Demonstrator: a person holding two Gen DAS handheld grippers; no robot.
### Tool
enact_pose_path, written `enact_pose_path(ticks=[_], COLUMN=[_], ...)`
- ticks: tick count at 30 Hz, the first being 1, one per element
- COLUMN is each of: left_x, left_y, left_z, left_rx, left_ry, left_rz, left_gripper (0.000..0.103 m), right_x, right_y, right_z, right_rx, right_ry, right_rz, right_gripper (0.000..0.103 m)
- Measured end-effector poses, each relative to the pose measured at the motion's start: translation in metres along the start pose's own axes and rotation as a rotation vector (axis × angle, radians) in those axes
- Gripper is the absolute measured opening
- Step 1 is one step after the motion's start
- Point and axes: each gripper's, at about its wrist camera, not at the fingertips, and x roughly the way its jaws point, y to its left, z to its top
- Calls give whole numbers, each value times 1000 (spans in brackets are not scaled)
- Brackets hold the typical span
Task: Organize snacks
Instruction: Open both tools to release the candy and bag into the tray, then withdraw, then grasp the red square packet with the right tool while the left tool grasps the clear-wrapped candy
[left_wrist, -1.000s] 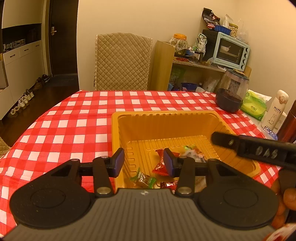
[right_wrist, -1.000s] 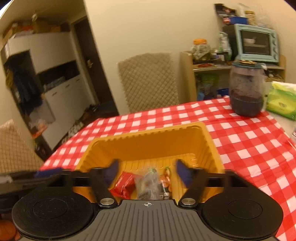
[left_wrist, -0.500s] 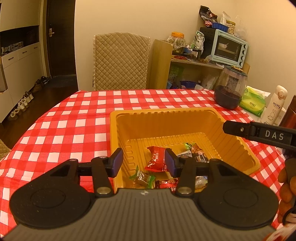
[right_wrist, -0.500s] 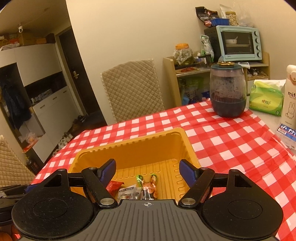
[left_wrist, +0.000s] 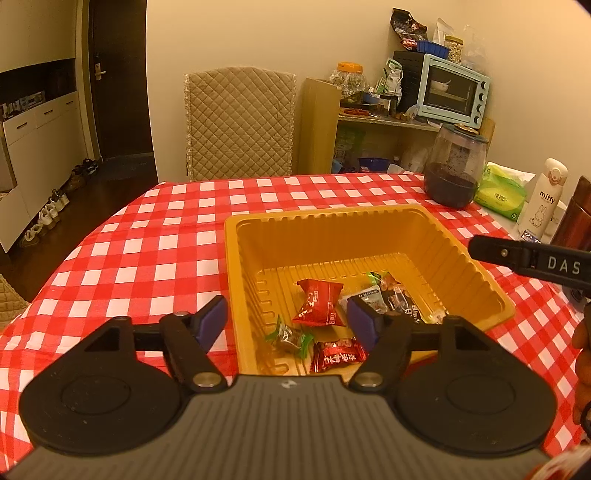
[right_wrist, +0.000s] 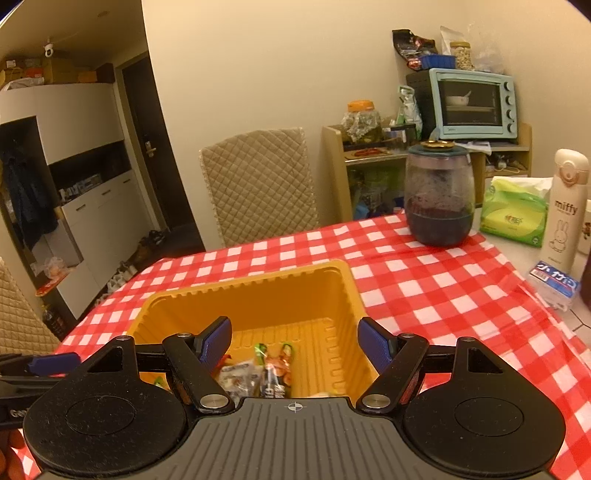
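Left tool (left_wrist: 287, 320) and right tool (right_wrist: 294, 339): spread wide, gripping nothing, above yellow tray (left_wrist: 332, 236) containing wrapped snacks (left_wrist: 318, 307).

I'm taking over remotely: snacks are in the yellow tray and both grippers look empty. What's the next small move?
Probably ease both grippers back from the yellow tray. The left gripper and right gripper are open and empty above it, the snack packets already lie inside, and no loose snack shows on the checkered tablecloth.

left tool (left_wrist: 287, 322) open above snacks (left_wrist: 318, 307) in tray (left_wrist: 480, 280)
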Motion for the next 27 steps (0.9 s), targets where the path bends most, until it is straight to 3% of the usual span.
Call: enact_pose_path(ticks=[7, 18, 27], left_x=[-19, -67, -102], left_y=[-2, -8, -29], left_z=[-11, -40, -71], left_rx=[6, -9, 14], left_ry=[-10, -10, -17], left_rz=[-10, -21, -55], left_gripper=[85, 88, 88], right_x=[-26, -86, -127], right_y=[-13, -35, -54], right_z=[-10, -33, -71], right_rx=[5, 29, 54], right_ry=[4, -1, 57], right_rz=[-24, -55, -63], right_gripper=[75, 75, 75])
